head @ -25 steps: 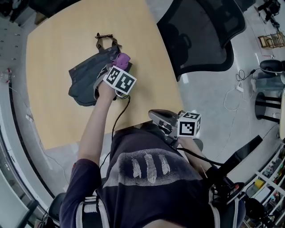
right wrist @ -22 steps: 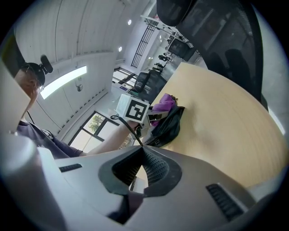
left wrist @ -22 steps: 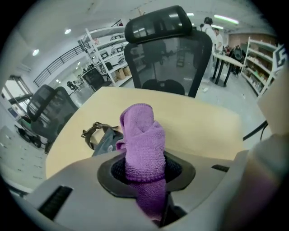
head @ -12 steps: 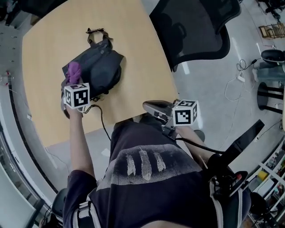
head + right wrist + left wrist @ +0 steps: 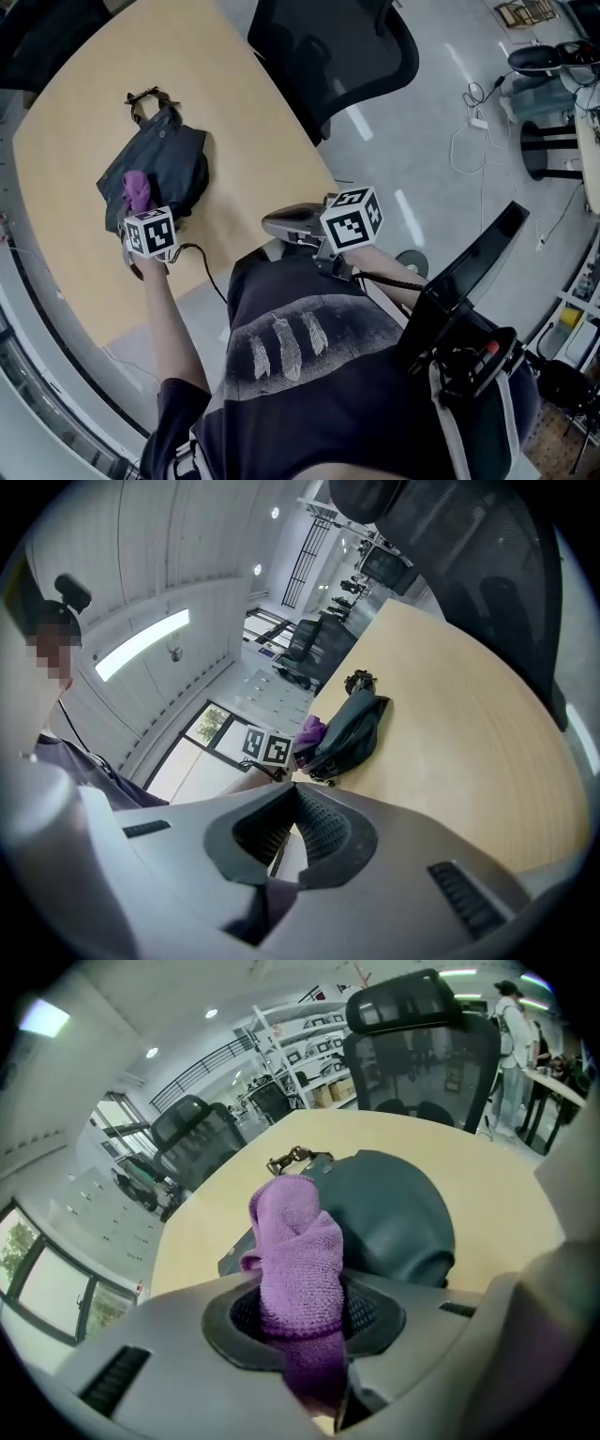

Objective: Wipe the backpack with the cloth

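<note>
The person's left arm reaches out straight over the table [image 5: 253, 150], with the left gripper [image 5: 140, 212] pointing forward, its marker cube facing up. Its jaws are clamped on a purple cloth [image 5: 295, 1251], whose bunched, folded end stands up beyond the gripper's tips. Directly ahead of that gripper and slightly to its right lies the backpack [image 5: 389, 1213], a dark grey, slumped and rounded bag resting on its side, with its carry handle and metal buckle at the far end. From the head view the cloth overlaps the backpack's near edge; actual contact cannot be told. The right gripper [image 5: 284, 224] is held close to the person's torso at the table's near edge, well apart from the backpack, its jaws drawn together with nothing between them.
</note>
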### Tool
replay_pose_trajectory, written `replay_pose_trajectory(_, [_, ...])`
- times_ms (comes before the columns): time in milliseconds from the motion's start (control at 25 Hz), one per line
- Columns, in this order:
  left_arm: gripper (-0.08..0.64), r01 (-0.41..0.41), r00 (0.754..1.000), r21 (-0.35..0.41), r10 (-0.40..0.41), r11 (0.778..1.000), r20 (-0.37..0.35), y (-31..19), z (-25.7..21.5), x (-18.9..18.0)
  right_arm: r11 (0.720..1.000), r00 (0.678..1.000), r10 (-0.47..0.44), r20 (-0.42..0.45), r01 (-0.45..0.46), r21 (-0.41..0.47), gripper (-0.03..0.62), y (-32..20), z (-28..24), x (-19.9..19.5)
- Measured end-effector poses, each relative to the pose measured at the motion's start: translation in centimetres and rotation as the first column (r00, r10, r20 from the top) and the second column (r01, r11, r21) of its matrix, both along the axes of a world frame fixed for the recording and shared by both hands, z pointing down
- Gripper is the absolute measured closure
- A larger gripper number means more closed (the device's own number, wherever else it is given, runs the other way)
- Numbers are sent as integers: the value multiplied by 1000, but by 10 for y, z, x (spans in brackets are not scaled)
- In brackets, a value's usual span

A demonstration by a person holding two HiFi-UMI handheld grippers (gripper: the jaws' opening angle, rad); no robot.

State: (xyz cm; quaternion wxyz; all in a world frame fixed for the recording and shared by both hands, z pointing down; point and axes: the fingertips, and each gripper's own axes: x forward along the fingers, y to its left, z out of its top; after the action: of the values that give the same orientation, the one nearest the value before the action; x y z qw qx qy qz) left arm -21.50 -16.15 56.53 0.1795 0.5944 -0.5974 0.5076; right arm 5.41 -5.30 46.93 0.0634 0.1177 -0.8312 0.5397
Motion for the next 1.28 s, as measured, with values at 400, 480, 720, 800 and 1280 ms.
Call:
replay_pose_trajectory(400, [436,-231,971,-15,232,973,63,-15,-9,118,1000,1000,22,18,-22,-6,589,15,-10,42])
replay_pose_trajectory(480, [436,-246,966,-21,247,969,82,-12,-12,126,1000,1000,-16,19,16,-16,589,18,-7,40])
replay_pose_trajectory(720, [436,-202,979,111,203,973,2,3,-44,117,994,994,-105,34,104,24,589,30,-7,12])
replay_pose_trajectory(800, [436,-143,987,182,155,973,-52,17,-65,101,989,989,-141,37,139,55,589,32,-13,-4])
replay_pose_trajectory(1280, [436,24,818,399,211,917,-536,161,-123,60,976,983,-156,94,139,170,589,89,-62,-113])
